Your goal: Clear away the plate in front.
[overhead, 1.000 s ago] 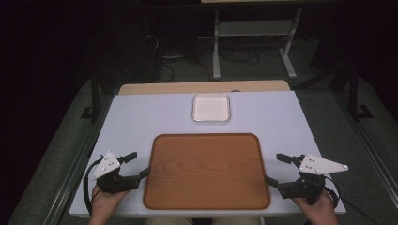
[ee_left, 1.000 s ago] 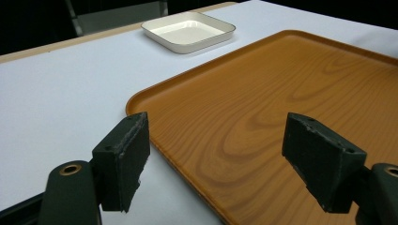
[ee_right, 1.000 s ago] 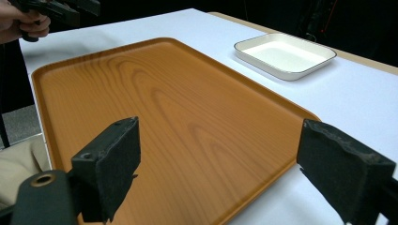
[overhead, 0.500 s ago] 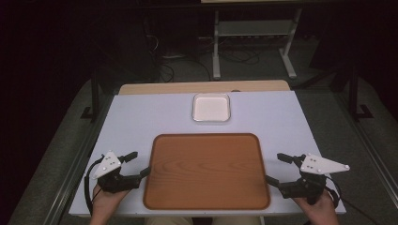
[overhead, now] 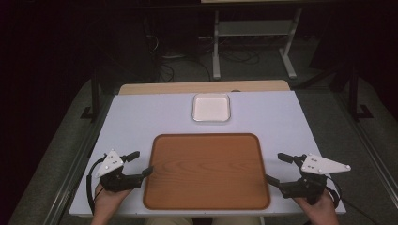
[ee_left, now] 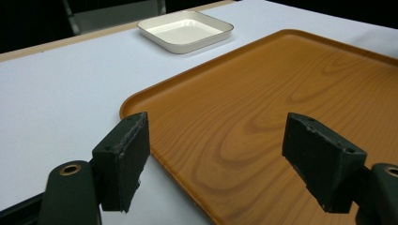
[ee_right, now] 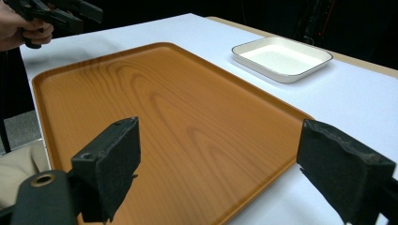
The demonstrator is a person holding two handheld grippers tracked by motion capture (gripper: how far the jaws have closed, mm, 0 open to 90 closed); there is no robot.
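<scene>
A wood-grain serving tray (overhead: 206, 171) lies flat near the front edge of the white table (overhead: 141, 117), and a small square white dish (overhead: 211, 107) sits just beyond it, apart from its far rim. The person's left gripper (overhead: 138, 164) rests at the tray's left edge, jaws spread wide and holding nothing, one jaw over the tray and one over the tabletop. The right gripper (overhead: 277, 168) sits at the tray's right edge, likewise spread and empty.
</scene>
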